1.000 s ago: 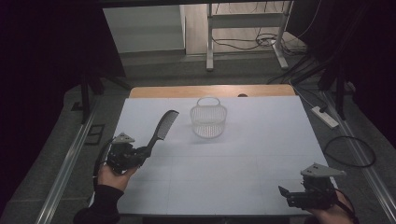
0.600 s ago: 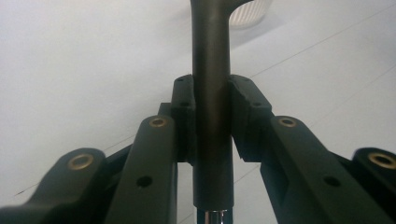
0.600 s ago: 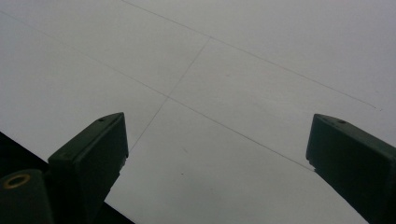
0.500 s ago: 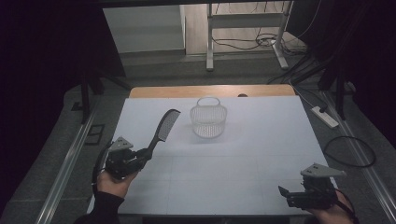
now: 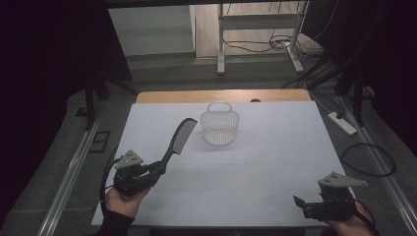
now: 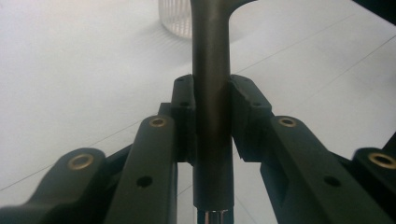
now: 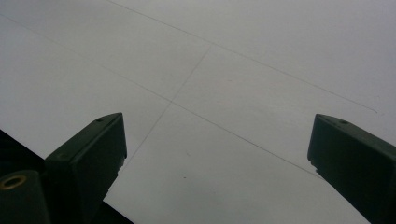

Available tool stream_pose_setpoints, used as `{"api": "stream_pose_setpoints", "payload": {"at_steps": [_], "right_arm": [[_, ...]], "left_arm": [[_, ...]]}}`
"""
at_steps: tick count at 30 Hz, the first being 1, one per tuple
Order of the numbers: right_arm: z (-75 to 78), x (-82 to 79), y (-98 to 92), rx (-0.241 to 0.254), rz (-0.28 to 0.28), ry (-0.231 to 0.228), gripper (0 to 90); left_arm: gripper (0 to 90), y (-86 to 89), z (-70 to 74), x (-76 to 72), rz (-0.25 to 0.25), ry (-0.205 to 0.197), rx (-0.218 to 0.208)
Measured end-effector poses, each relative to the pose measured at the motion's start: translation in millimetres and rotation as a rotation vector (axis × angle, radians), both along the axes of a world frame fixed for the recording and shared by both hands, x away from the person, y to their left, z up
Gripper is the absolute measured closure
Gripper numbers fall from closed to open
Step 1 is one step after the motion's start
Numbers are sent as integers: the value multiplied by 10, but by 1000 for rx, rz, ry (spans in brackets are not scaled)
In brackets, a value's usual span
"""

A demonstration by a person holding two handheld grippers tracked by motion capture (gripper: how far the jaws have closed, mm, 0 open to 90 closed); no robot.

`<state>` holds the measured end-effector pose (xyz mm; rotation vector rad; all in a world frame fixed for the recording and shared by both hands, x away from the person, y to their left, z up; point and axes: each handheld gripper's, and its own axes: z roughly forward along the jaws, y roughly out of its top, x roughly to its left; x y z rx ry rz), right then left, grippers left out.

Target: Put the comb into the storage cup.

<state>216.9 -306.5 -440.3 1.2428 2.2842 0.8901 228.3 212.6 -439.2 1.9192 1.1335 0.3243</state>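
Comb [image 5: 179, 137], black, is clamped by its handle between the pads of the left gripper [image 5: 158, 169], near the left front of the white table [image 5: 275, 162]. Its toothed end points up and away toward the white basket [image 5: 219, 127], stopping just short of it. In the left gripper view the handle [image 6: 211, 112] runs straight up between both pads, which press on it from either side. Right gripper [image 5: 298, 202] sits at the front right corner, well apart from the comb; its jaws stand wide apart over bare table [image 7: 233, 93], holding nothing.
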Motion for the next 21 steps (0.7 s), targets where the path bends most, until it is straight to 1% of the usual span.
{"api": "stream_pose_setpoints", "payload": {"at_steps": [6,13,16,21], "right_arm": [[13,-10,5,17,24,-10,31],[61,-1,37,59,61,-46,14],[96,14,44,84,72,-58,8],[159,55,74,141,101,-64,3]], "left_arm": [[725,-57,10,-42,-18,-5,-11],[725,-141,13,-76,-40,-10,-12],[726,-156,13,-79,-50,-11,-15],[725,-180,6,-63,-66,-10,-16]]}}
